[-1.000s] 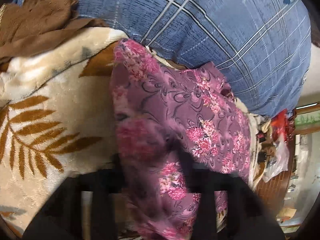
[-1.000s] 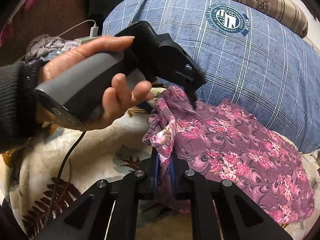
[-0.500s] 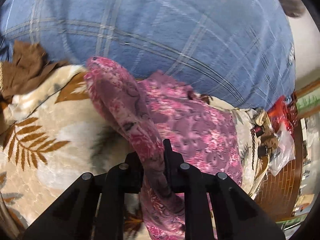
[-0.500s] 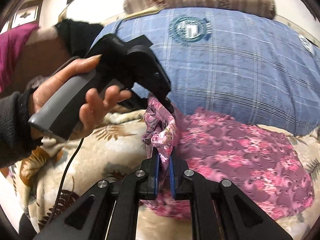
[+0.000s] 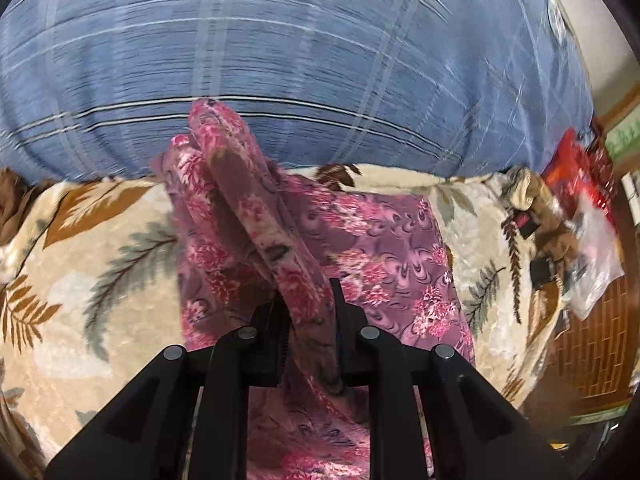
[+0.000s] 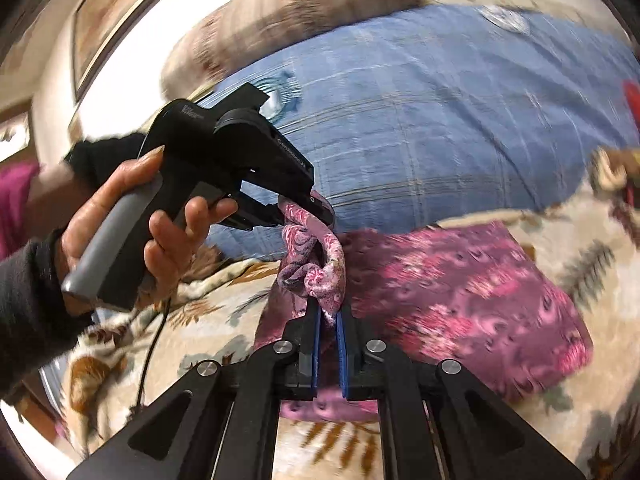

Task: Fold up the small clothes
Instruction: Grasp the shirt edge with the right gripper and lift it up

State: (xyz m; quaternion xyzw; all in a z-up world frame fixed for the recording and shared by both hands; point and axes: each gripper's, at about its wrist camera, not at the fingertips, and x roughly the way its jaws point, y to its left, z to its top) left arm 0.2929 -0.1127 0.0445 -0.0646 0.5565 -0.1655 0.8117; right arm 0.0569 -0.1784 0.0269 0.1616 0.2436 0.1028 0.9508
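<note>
Since a second ago both grippers have lifted the floral garment (image 6: 460, 292) edge clear of the leaf-print blanket (image 5: 92, 248), so it now folds over itself in front of the blue plaid pillow (image 5: 304, 64). Left of the pillow's middle, a person's hand (image 6: 132, 224) holds the left gripper (image 6: 304, 210); its fingers are nearly closed, clamping a bunched fold of the garment. Small white lettering on its black body is too blurred to read, as is the round emblem on the pillow. Below the pillow, the right gripper (image 6: 329, 320) has its blue-padded fingers pinched tight on the same edge. The rest of the garment lies on the blanket.
</note>
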